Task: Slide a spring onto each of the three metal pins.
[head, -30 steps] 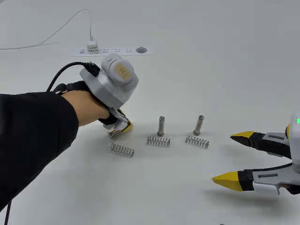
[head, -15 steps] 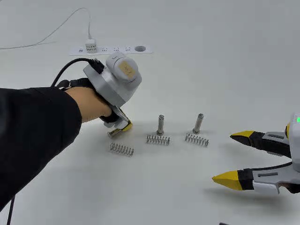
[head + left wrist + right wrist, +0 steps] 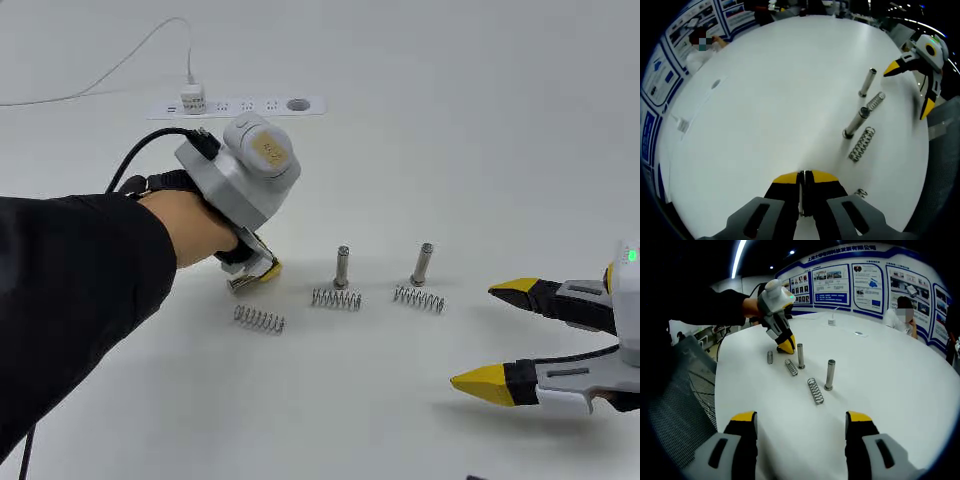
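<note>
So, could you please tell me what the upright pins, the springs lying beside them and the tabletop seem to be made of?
The upright pins look like steel or a similar metal: smooth, grey, dull sheen. The springs seem thin silvery metal wire, with glinting coils. The tabletop is smooth matte white, perhaps laminate or painted board; the look leaves that open.

Most of the third pin (image 3: 238,284) lay hidden inside the left gripper's (image 3: 262,272) closed jaws, with one metal end showing. Well right of that pin, the right gripper (image 3: 475,335) ran off the head view's edge.
</note>
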`<state>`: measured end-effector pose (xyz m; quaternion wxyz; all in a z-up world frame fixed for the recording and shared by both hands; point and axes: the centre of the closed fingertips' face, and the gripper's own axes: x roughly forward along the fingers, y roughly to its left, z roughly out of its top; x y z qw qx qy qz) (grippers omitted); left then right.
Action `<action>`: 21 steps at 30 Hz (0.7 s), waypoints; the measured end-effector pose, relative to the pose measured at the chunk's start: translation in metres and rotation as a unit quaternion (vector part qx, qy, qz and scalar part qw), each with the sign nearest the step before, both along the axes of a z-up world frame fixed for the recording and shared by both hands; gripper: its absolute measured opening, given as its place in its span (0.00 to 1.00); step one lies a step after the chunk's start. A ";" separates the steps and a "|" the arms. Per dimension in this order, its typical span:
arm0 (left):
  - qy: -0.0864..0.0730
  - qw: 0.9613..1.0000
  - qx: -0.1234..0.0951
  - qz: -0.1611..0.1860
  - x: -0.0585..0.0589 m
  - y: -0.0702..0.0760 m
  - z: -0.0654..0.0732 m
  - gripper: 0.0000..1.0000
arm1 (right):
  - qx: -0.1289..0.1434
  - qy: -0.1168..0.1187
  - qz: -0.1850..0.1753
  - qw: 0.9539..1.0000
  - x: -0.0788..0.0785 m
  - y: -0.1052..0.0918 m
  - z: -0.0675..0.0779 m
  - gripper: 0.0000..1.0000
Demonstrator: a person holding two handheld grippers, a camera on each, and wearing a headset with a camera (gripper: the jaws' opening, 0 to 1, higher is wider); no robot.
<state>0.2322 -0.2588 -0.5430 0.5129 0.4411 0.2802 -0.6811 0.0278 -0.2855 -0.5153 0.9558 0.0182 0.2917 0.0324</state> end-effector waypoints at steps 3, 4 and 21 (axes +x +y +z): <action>0.001 1.000 -0.003 0.004 0.000 0.000 0.000 0.08 | 0.001 0.000 -0.002 1.000 -0.001 -0.001 0.000 0.73; 0.001 1.000 -0.003 0.005 0.000 0.000 0.000 0.07 | 0.001 0.000 -0.003 1.000 -0.001 -0.001 0.000 0.73; 0.024 0.999 -0.029 0.024 0.005 0.006 0.023 0.07 | 0.002 -0.001 0.003 1.000 0.002 0.002 0.000 0.73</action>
